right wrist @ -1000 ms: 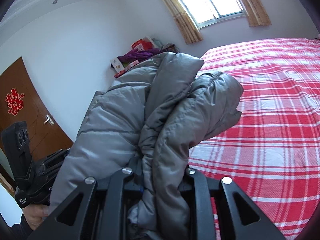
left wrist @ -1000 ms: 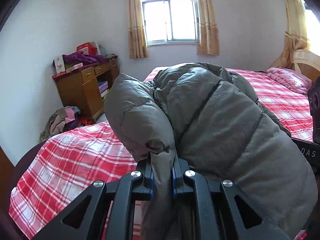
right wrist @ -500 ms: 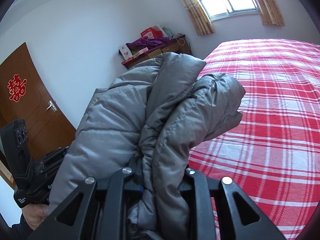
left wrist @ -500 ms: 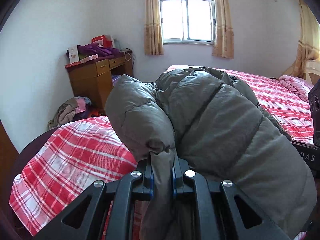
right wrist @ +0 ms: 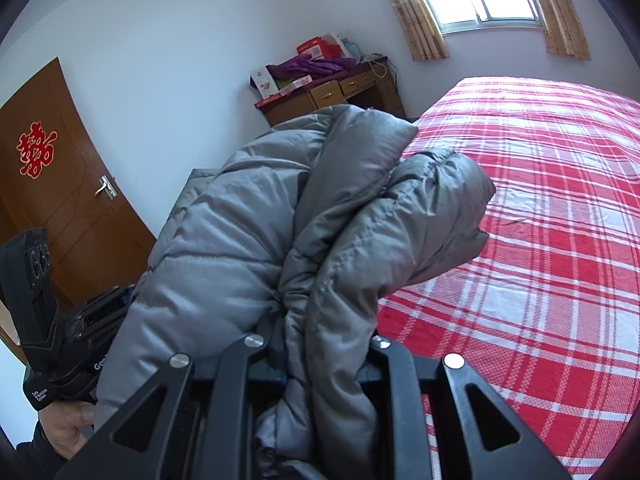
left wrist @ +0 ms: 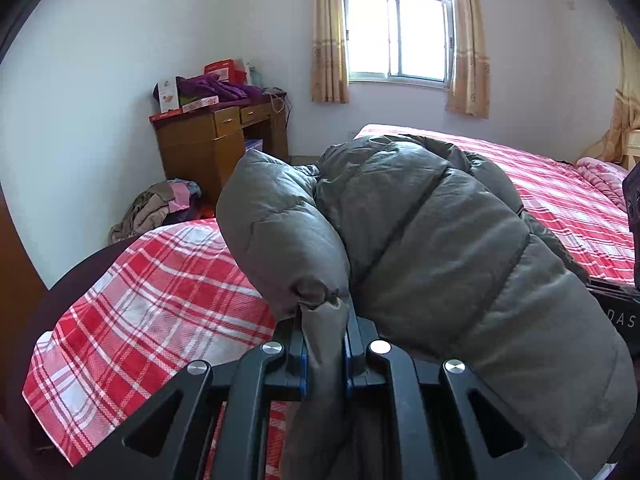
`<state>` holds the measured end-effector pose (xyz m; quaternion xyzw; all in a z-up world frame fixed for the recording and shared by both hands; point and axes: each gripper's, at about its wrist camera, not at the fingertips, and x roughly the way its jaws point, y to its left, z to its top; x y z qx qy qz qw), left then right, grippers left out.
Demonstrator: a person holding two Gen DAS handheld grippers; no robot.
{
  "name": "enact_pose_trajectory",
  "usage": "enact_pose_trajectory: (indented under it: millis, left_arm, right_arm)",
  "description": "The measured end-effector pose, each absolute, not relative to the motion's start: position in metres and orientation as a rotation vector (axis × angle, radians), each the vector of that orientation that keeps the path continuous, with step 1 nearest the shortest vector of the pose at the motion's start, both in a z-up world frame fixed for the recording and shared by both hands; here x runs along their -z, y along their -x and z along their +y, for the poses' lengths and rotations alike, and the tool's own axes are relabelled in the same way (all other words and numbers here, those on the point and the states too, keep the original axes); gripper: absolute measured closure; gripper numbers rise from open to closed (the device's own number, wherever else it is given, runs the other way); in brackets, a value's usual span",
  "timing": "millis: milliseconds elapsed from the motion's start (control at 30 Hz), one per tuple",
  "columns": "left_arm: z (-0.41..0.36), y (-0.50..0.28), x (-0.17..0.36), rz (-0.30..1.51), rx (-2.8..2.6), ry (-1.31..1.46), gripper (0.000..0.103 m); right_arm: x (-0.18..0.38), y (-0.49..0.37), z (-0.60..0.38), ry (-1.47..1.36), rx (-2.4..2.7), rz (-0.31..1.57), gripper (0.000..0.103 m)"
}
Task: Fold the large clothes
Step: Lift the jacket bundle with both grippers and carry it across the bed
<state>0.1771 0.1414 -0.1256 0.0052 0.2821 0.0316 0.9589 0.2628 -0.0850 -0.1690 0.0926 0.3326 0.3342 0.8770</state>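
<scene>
Grey puffer jacket (left wrist: 440, 240) in both grippers

Two grippers, left (left wrist: 324, 344) and right (right wrist: 324, 344); one grey puffer jacket (left wrist: 432, 240); one plaid bed (right wrist: 540, 208); one wooden desk (left wrist: 208, 144); one window (left wrist: 398, 36); one door (right wrist: 60, 184).

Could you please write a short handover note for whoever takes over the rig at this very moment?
Left tongs: shut on a pinched fold of the grey puffer jacket.
Right tongs: shut on a thicker bunch of the same jacket.
The jacket hangs bunched between both tongs, lifted above the red plaid bed.
Done: jacket gathered and picked up.
Left: probably lay it flat on the bed, smooth it and finish folding.
</scene>
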Motion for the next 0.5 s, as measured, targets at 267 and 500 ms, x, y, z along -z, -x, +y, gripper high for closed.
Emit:
enact_pose_trajectory:
  millis: [267,500]
  left_arm:
    - [0.157,-0.179,0.148,0.602,-0.106,-0.032,0.089]
    - [0.172,-0.183,0.169,0.635,-0.145,-0.024,0.081]
  right_arm:
    - [0.179,-0.269,-0.066,-0.138,-0.702,0.731,0.081]
    - [0.199,-0.275,-0.048,-0.068,-0.663,0.776,0.08]
